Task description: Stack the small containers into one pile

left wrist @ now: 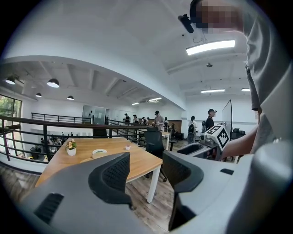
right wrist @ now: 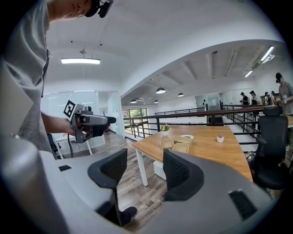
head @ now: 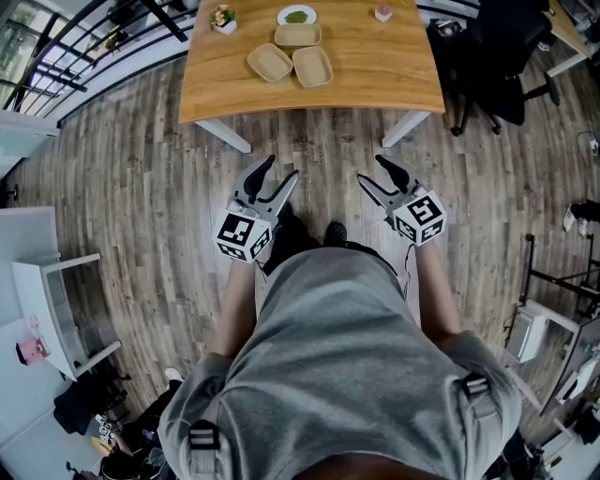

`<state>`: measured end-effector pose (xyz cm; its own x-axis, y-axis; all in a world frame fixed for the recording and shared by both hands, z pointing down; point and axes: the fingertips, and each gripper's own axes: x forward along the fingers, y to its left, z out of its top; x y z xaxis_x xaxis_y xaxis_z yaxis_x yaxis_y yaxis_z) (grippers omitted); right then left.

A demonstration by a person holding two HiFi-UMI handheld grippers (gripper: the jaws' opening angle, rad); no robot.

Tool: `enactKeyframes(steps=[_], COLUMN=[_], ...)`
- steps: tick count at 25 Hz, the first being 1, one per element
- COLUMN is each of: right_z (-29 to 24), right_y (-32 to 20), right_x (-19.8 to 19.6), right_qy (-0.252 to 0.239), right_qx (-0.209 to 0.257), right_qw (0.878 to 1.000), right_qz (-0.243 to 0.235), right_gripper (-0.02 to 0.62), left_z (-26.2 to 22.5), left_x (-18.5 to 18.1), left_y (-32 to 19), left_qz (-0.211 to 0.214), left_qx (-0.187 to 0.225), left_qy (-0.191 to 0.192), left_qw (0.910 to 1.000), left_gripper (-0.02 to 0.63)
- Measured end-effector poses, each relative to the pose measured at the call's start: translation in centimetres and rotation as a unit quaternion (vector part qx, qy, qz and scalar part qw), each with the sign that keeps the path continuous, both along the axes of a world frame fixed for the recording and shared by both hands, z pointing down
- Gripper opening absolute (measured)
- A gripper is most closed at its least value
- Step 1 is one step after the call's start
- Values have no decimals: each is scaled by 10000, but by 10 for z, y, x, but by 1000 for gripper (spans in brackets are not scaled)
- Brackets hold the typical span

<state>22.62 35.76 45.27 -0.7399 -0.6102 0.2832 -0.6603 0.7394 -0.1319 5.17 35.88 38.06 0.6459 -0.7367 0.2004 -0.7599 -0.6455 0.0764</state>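
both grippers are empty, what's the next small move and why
Probably a step forward, bringing both grippers up to the table. The left gripper and right gripper are open with nothing between their jaws, held over the floor short of the table's edge. The three tan containers lie unstacked on the table, likely beyond reach.

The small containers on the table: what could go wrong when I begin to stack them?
The three tan containers lie tightly grouped, so jaws closing on one may push its neighbour. The white bowl of green contents sits just behind them and could be knocked. The left gripper and right gripper are open and empty, short of the table; the reach may be misjudged.
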Motion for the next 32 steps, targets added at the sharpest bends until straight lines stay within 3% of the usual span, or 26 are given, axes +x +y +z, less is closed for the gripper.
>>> enactKeyframes(steps=[9, 16, 32], right_z=[6, 11, 8], right_y=[-4, -24, -74], right_x=[8, 8, -24], right_qy=[51, 174, 325], right_qx=[-40, -73, -32], right_qw=[10000, 9998, 9994], right_qz=[49, -1, -142], right_gripper=[241, 236, 225], left_z=[9, 10, 21], left_x=[6, 9, -23], left_y=[3, -25, -70], left_qz=[6, 30, -70], left_qx=[-47, 1, -136], left_qy=[-13, 76, 157], left_qw=[10000, 10000, 9998], left_gripper=[227, 227, 227])
